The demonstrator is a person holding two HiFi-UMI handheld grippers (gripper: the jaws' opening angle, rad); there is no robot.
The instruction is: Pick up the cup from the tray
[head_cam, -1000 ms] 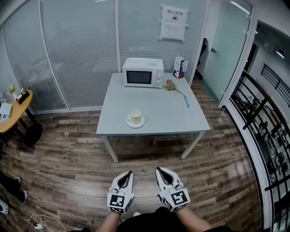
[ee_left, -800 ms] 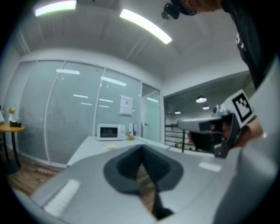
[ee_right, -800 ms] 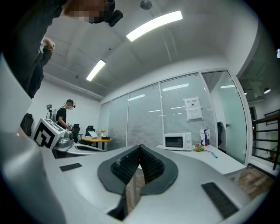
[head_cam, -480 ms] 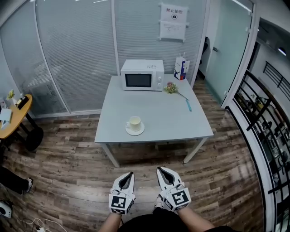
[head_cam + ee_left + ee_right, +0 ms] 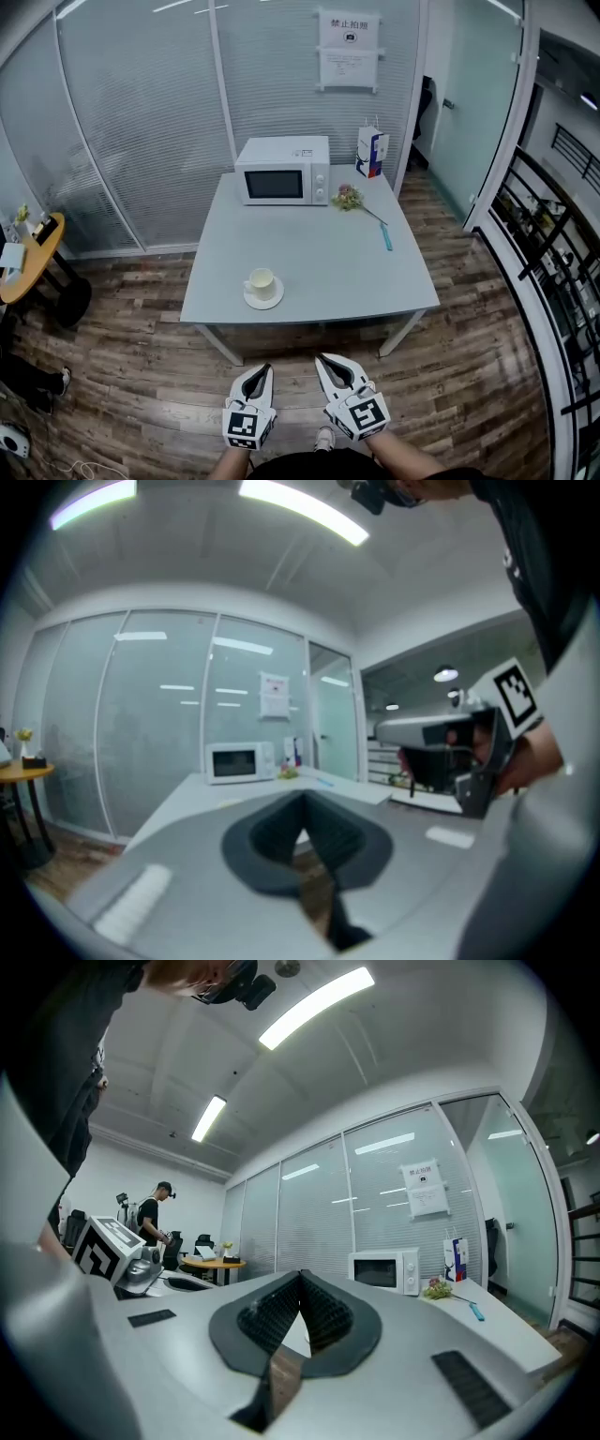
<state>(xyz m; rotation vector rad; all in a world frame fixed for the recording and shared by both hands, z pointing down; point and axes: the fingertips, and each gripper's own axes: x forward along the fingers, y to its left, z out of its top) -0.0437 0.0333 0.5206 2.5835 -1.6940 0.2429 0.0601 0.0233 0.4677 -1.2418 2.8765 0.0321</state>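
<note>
The left gripper and right gripper are both closed and empty, well short of the table. The cup sits on its saucer near the near-left edge, so reaching in with the jaws unopened could knock it off.

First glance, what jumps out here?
A grey table fills the middle of the head view, with a white microwave at its far end. A cream cup sits on a saucer near its front left edge. The left gripper and right gripper hang short of it, jaws together, empty.
</note>
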